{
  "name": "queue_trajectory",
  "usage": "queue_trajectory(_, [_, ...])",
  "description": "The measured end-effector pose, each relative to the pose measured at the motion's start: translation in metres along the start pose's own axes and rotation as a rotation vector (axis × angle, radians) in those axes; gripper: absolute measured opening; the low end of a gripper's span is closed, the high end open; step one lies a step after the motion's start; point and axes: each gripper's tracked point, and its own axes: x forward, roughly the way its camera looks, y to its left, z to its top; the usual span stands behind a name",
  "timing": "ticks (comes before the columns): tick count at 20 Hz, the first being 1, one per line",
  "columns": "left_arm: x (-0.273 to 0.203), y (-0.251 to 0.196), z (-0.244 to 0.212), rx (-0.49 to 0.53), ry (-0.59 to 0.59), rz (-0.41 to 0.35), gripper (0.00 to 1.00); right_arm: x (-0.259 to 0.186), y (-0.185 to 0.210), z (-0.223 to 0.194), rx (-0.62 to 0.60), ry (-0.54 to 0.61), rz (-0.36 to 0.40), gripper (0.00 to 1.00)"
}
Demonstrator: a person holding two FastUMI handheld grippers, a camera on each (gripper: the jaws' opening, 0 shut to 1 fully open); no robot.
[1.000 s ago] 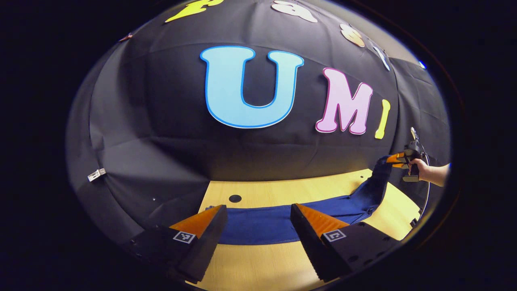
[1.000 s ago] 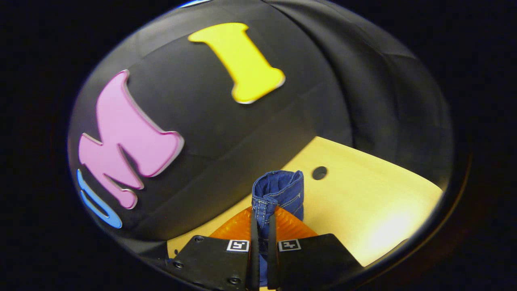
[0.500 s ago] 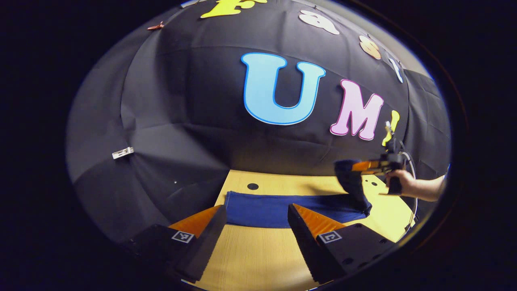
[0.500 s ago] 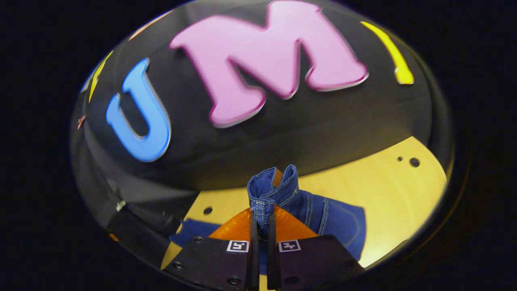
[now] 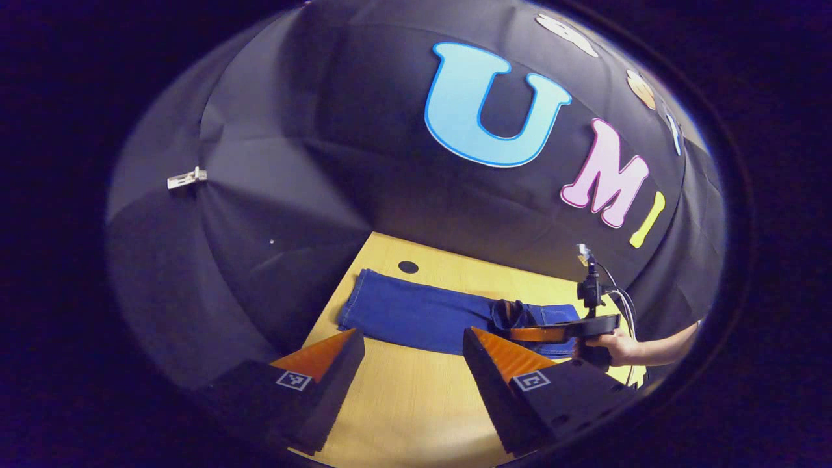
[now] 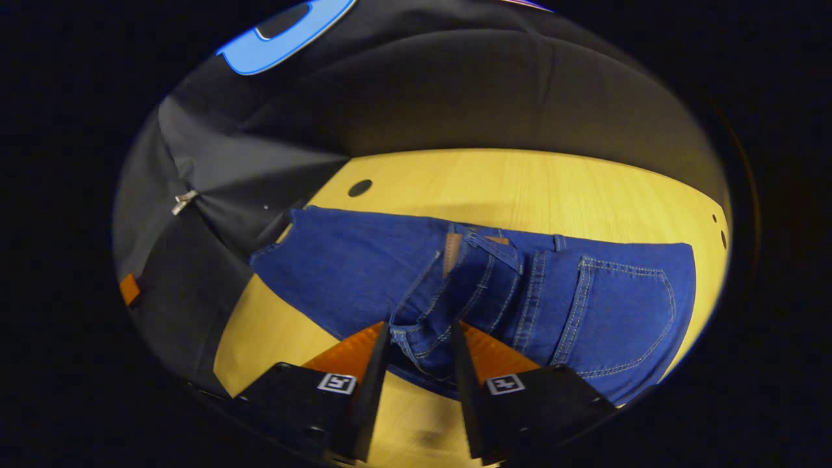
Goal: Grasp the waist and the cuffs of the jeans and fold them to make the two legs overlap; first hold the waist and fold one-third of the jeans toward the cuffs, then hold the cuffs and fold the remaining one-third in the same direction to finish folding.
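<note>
Jeans [image 6: 351,273] lie stretched along the far side of the tabletop [image 6: 520,188], close to the black cloth wall. The legs are stacked one on the other and the cuff end reaches toward the far-left corner. At the other end the waist part is turned over onto the legs, so the seat faces up and shows a stitched back pocket [image 6: 617,305].

My right gripper [image 6: 420,325] is low over that fold. Its jaws are parted, and a bunch of waistband sits in the gap between them, touching both fingers; from the width of the gap I judge them loose rather than clamped. In the left gripper view my hand [image 5: 614,348] holds this tool level above the folded end.

My left gripper [image 5: 411,331] hangs over the bare near part of the tabletop. Its jaws are wide apart and hold nothing, and they are clear of the denim's near edge.

A brown patch [image 6: 450,250] shows on the waistband just beyond my right fingers. A small dark hole [image 6: 359,188] marks the tabletop beside the cuffs, near the far edge.
</note>
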Motion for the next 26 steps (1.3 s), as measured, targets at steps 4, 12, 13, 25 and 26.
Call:
queue_trajectory(4, [0.064, 0.033, -0.016, -0.078, 0.131, 0.059, 0.96, -0.08, 0.005, 0.038, -0.022, -0.141, 0.09, 0.84])
queue_trajectory(12, [0.162, 0.097, -0.049, -0.345, 0.38, 0.245, 0.96, -0.198, -0.139, -0.02, 0.059, -0.154, -0.073, 0.83])
queue_trajectory(13, [0.159, 0.104, -0.047, -0.388, 0.392, 0.268, 0.96, -0.211, -0.156, -0.028, 0.067, -0.143, -0.1, 0.83])
queue_trajectory(25, [0.19, 0.123, -0.054, -0.328, 0.51, 0.398, 0.91, -0.228, -0.191, -0.036, 0.157, -0.123, -0.105, 0.84])
queue_trajectory(26, [0.194, 0.115, -0.056, -0.364, 0.505, 0.36, 0.69, -0.224, -0.188, -0.035, 0.155, -0.123, -0.098, 0.84])
